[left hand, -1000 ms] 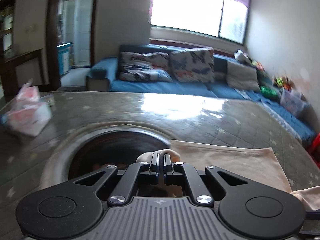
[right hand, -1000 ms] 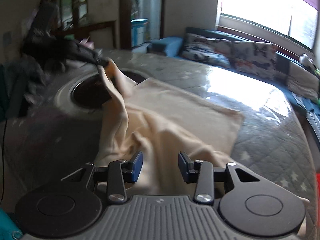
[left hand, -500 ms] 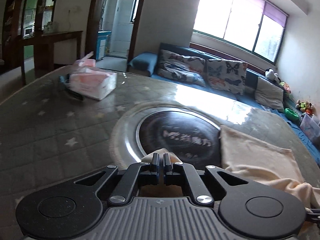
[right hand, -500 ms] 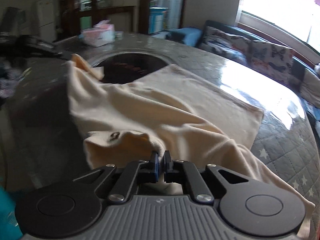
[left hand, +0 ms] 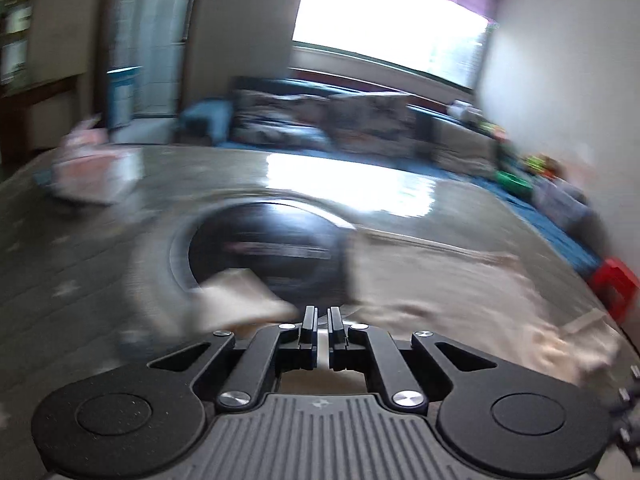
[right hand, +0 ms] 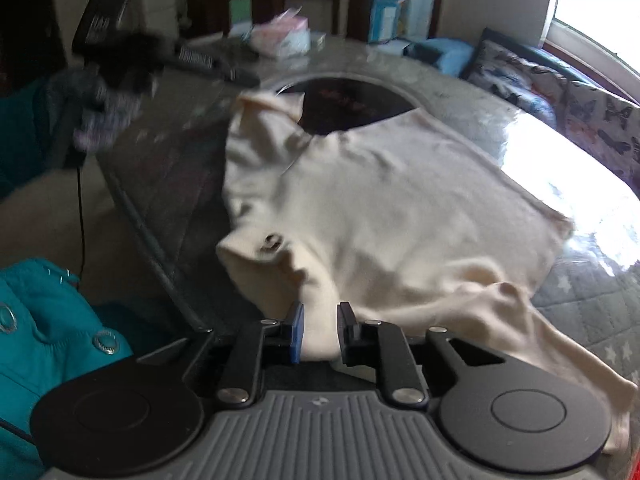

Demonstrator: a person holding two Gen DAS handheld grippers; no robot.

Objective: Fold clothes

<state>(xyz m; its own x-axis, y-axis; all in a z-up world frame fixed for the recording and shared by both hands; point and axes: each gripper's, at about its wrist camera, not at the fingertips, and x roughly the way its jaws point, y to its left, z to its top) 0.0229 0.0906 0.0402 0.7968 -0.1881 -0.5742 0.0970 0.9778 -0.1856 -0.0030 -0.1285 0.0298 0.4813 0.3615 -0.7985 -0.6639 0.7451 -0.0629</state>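
Right wrist view: our right claw (right hand: pixel 319 322) has parted narrowly, releasing the cream garment (right hand: pixel 384 200), which lies rumpled on the desk (right hand: pixel 580 300) toward 12 o'clock. Left claw (left hand: pixel 321 318), slightly parted, has let go too; smoothing likely follows.

Cream garment (right hand: pixel 392 208) rumpled, spread across table

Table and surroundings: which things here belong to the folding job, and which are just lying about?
Job:
cream garment
left gripper
right gripper

Lying about:
tissue pack
teal clothing
sofa cushions
black round inset
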